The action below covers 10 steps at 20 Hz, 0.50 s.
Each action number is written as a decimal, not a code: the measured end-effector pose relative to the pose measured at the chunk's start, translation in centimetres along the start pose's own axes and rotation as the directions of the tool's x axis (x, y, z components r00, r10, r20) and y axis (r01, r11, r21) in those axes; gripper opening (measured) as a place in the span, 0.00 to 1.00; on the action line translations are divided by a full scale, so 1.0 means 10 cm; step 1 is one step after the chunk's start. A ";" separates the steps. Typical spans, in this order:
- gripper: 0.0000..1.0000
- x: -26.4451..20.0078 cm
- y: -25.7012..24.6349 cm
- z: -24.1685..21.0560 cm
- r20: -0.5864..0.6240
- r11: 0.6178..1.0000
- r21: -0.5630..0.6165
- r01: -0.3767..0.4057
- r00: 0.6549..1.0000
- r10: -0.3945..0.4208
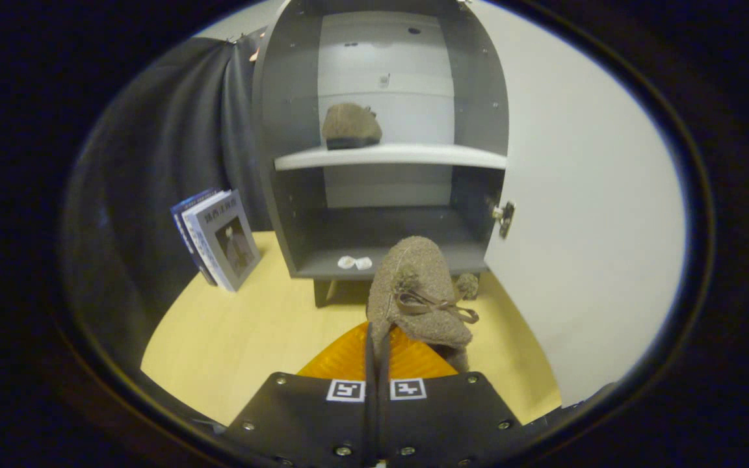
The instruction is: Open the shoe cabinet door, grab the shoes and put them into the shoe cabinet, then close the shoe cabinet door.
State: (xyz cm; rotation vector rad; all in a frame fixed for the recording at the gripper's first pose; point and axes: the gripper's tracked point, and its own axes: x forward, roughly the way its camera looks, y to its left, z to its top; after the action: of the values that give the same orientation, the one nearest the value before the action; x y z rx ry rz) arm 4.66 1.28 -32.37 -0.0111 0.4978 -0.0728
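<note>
Currently:
gripper [378,348]: fingers pinching the brown shoe [417,292] before the cabinet [283,130]
second shoe [350,127]: sitting on cabinet's shelf [426,155]
door [582,214]: standing open

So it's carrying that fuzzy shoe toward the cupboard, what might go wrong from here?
1. The gripper pinches only an edge of the brown shoe, which juts ahead of the fingers; it might slip or swing loose.
2. The first shoe already sits on the white shelf; the carried one could knock it.
3. The open door stands close beside the shoe, and a small white object lies on the cabinet's bottom board; either could get bumped.
</note>
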 end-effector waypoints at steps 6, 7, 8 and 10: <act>0.00 -0.18 0.06 0.95 0.117 0.999 0.014 0.051 0.992 -0.053; 0.00 -0.15 0.06 1.08 0.124 0.998 0.013 0.054 0.991 -0.055; 0.00 -0.09 0.04 1.19 0.131 0.998 0.009 0.059 0.990 -0.060; 0.00 0.04 -0.03 1.44 0.157 0.998 -0.001 0.070 0.985 -0.069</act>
State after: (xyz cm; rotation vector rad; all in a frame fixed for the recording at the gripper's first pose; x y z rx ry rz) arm 11.86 0.90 -19.90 -0.0402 0.3400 -0.1379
